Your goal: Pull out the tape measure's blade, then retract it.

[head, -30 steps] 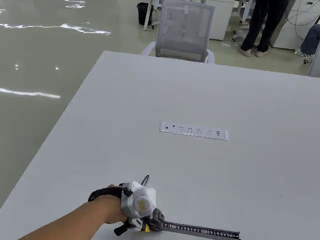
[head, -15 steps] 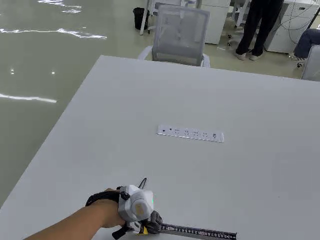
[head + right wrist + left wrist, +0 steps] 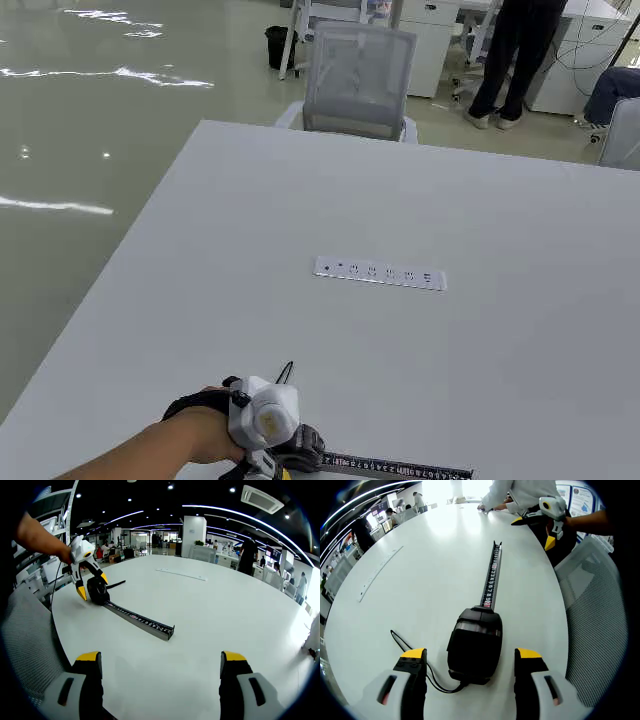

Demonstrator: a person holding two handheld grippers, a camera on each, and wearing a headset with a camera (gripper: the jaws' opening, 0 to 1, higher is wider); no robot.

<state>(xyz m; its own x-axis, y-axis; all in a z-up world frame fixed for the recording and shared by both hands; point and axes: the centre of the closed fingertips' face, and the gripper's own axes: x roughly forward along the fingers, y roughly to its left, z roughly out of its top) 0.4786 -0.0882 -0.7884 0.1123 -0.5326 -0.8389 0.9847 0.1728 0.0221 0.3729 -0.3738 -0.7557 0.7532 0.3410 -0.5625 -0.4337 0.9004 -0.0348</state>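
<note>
So in the head view the bottom edge chops off the black tape measure case (image 3: 308, 447), and the left tool (image 3: 280, 468) with its chunky white body covers a good part of what's left. The markings on the steel blade (image 3: 400, 467) are way too tiny to read there, and in the left gripper view they blur out toward the far tip. The person in dark trousers (image 3: 510, 50) is cut off above the legs by the top edge. The grey mesh chair (image 3: 358, 75) has its base hidden behind the white desk (image 3: 200, 250).
</note>
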